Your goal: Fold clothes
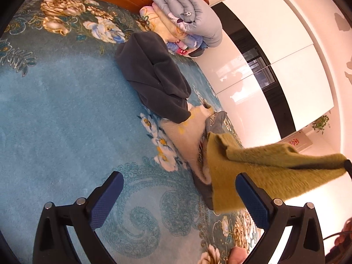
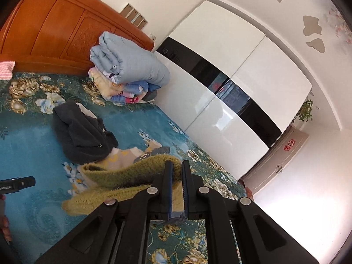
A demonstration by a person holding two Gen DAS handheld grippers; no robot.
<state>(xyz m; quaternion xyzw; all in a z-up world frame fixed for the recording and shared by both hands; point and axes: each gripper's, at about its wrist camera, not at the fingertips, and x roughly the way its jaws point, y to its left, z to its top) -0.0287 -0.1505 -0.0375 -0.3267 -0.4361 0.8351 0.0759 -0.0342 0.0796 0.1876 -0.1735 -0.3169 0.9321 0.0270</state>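
You had the fuzzy olive-green garment (image 2: pixel 123 173) lifted off the bed, draped and stretched; a crumpled dark grey garment (image 1: pixel 151 74) lay beside a cream one (image 1: pixel 187 132).

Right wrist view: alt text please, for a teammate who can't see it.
The right hand-held gripper is clamped on an olive-green fuzzy garment, lifting it over a blue floral bedspread. Behind lie a dark grey garment and folded quilts.
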